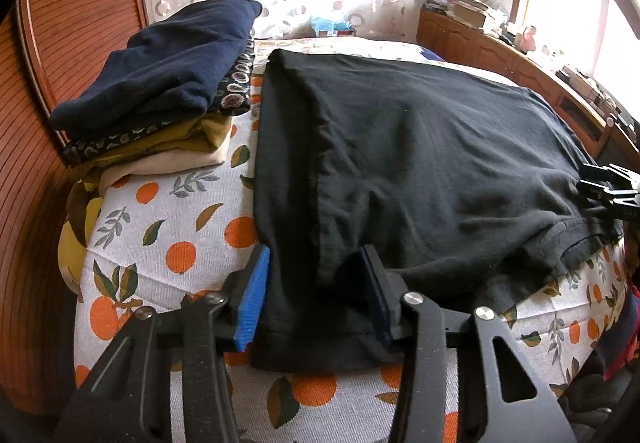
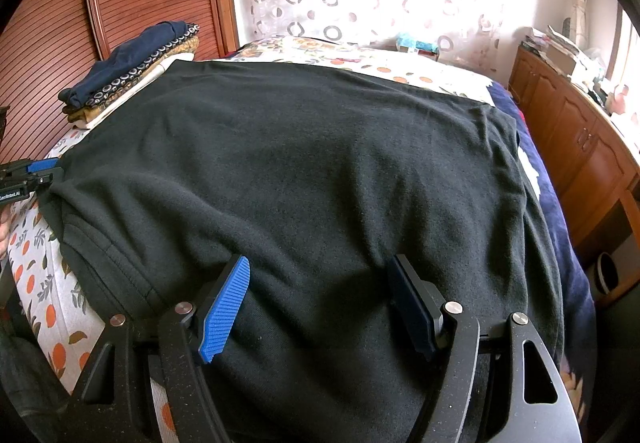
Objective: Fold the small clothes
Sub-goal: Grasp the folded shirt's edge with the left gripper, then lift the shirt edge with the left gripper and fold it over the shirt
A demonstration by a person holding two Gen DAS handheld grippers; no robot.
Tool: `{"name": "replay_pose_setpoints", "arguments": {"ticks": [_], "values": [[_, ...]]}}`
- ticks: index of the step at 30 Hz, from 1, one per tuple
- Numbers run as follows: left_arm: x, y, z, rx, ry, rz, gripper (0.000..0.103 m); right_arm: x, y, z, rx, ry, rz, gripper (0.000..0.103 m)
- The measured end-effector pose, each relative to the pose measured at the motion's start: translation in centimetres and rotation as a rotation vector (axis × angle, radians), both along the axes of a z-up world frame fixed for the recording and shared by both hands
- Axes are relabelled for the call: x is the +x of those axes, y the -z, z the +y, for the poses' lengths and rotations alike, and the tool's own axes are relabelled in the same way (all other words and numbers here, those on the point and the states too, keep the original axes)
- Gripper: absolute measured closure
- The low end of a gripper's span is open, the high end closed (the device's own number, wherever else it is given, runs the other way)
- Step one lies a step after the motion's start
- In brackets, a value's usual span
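One black garment lies spread flat on a bed covered in an orange-and-leaf print, its near edge hanging toward the viewer and its long axis running side to side between the two tongs. Left tongs sit at the garment's near left corner — blue pads wide apart, cloth lying between them but not pinched. Right tongs hover over the near right part of the same edge, also wide apart, gripping nothing. Each is nearest its own end, so a fold would likely carry the near edge away toward the far side. Beyond the garment's left edge, just beside it, sits a stack of folded clothes, a navy piece on top, against a slatted wooden door.
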State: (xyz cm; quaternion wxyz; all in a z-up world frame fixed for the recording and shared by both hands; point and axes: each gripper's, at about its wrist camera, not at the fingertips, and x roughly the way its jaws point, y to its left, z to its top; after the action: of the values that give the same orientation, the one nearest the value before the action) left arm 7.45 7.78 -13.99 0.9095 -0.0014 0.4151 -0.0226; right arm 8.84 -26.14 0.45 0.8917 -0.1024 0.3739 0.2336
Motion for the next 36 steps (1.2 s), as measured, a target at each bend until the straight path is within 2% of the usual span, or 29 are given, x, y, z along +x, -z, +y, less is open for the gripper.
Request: {"name": "replay_pose_setpoints", "arguments": {"ticks": [3, 5, 7, 11, 16, 22, 25, 26, 31, 36], "values": [[-0.1, -0.1, -0.2, -0.005, 0.017, 0.000, 0.066, 0.0, 0.0, 0.0, -0.001, 0.000, 0.000, 0.030], [-0.1, -0.2, -0.3, -0.018, 0.028, 0.001, 0.080, 0.0, 0.0, -0.1, -0.001, 0.000, 0.000, 0.030], [0.0, -0.3, -0.4, -0.042, 0.045, 0.005, 0.088, 0.0, 0.0, -0.1, -0.001, -0.001, 0.000, 0.030], [0.2, -1.3, -1.6, -0.051, 0.091, -0.019, 0.090, 0.0, 0.1, 0.0, -0.001, -0.001, -0.001, 0.030], [-0.1, -4.2, -2.7, -0.083, 0.102, -0.123, 0.090, -0.1, 0.1, -0.1, -0.002, 0.001, -0.001, 0.030], [0.2, -6.8, -4.1, -0.140, 0.134, -0.201, 0.091, -0.1, 0.1, -0.1, 0.001, 0.006, -0.002, 0.030], [0.8, -8.1, -5.2, -0.154, 0.164, -0.234, 0.091, -0.4, -0.5, -1.0, 0.011, 0.085, -0.039, 0.030], [1.1, -8.6, -5.8, -0.153, 0.171, -0.245, 0.091, -0.8, -1.0, -1.4, 0.020, 0.122, -0.072, 0.030], [1.5, -10.4, -7.9, -0.179, 0.213, -0.296, 0.092, -2.6, -3.1, -4.3, 0.100, 0.150, -0.125, 0.030], [1.8, -11.4, -11.1, -0.193, 0.284, -0.334, 0.092, -4.6, -4.6, -7.8, 0.199, 0.178, -0.151, 0.030]]}}
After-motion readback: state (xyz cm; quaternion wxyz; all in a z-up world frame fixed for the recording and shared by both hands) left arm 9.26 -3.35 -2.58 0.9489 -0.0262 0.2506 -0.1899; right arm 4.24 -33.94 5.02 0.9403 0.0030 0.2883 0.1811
